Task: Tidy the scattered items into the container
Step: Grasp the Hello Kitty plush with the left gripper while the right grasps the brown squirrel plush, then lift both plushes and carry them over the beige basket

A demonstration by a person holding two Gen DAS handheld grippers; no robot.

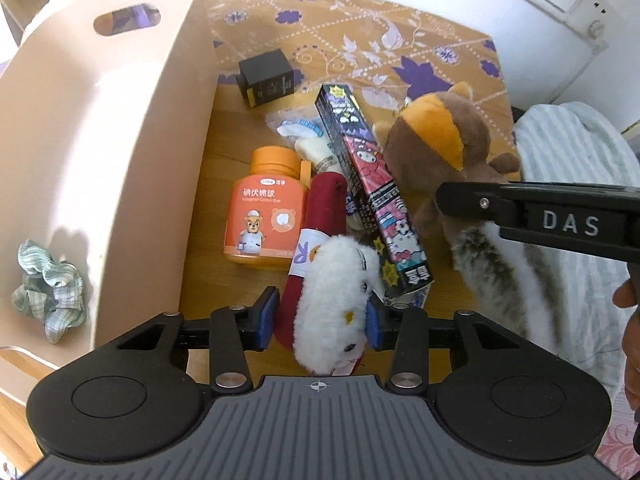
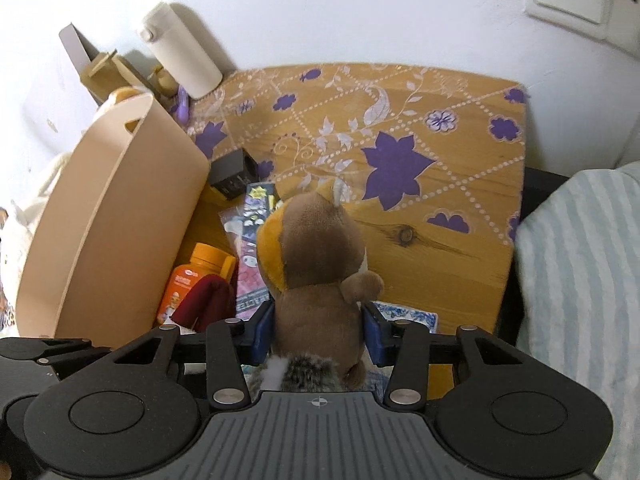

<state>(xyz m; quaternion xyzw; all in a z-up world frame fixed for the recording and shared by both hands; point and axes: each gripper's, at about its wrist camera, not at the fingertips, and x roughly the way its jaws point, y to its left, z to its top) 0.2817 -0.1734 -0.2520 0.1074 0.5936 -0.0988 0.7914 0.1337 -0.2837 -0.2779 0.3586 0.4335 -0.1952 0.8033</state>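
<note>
My left gripper (image 1: pixel 320 320) has its blue pads on both sides of a white and red plush toy (image 1: pixel 334 304) lying in the pile. My right gripper (image 2: pixel 318 330) is shut on a brown squirrel plush (image 2: pixel 320 264), which also shows in the left wrist view (image 1: pixel 440 148). The pink container (image 1: pixel 100 160) stands left of the pile, with a green checked scrunchie (image 1: pixel 48 288) inside; it shows in the right wrist view too (image 2: pixel 112 216). An orange cotton-ball bottle (image 1: pixel 262 216), a cartoon-print long box (image 1: pixel 372 192) and a black box (image 1: pixel 266 78) lie on the table.
A wooden table with a purple-flowered cover (image 2: pixel 400 148) holds everything. A striped blanket (image 2: pixel 580 280) lies to the right. A white flask (image 2: pixel 180 52) and cardboard pieces stand at the back left by the wall. A clear packet (image 1: pixel 300 128) lies under the pile.
</note>
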